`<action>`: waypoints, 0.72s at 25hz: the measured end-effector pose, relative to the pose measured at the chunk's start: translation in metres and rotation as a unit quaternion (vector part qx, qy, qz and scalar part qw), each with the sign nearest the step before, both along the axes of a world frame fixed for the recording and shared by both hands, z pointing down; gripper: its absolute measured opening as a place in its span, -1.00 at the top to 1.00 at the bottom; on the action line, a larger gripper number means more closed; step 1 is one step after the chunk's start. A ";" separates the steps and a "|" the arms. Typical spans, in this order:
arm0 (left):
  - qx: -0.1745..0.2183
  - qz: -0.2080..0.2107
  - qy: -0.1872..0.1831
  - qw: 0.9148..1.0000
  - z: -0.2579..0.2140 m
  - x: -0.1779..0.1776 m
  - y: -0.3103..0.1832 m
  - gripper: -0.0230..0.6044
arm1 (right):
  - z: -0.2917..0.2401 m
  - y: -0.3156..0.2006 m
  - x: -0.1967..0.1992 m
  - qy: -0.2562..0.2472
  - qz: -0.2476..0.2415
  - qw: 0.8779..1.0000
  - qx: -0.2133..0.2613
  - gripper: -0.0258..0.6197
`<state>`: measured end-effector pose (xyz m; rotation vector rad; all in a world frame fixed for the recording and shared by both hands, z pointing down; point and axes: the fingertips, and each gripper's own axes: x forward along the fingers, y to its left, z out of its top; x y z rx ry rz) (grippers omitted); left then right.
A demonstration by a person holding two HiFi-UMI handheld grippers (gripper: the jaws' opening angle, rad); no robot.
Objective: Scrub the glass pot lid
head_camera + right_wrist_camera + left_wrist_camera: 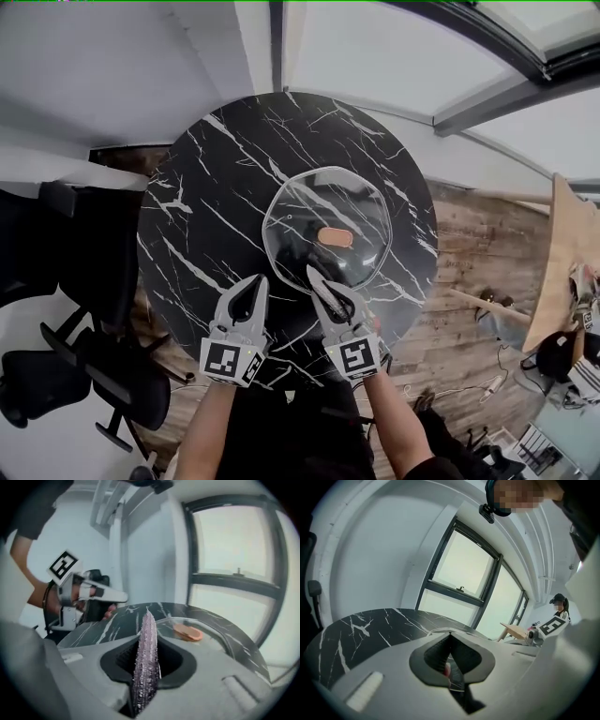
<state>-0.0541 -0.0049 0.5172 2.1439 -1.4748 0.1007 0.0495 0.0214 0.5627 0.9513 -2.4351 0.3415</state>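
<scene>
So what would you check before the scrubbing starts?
1. Right tool shut on the scrubber: ok, the purple strip stands between its jaws.
2. Lid settled: ok, it lies knob up on the table.
3. Left tool steadying the lid: not ok, its jaws are together, just short of the rim.
4. Scrubber touching the glass: cannot tell; the right tool's tip is at the lid's near edge, but contact is unclear.
</scene>
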 end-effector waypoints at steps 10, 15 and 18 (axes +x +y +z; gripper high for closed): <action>0.009 0.011 0.001 1.000 -0.010 0.016 -0.018 0.92 | 0.012 -0.073 0.147 0.003 0.287 0.957 -0.033 0.68; 0.004 0.013 -0.001 1.000 -0.008 0.018 -0.023 0.92 | 0.043 -0.073 0.152 0.011 0.314 0.944 -0.103 0.68; 0.003 0.011 0.001 1.000 -0.007 0.017 -0.030 0.92 | 0.045 -0.083 0.148 0.000 0.314 0.943 -0.113 0.68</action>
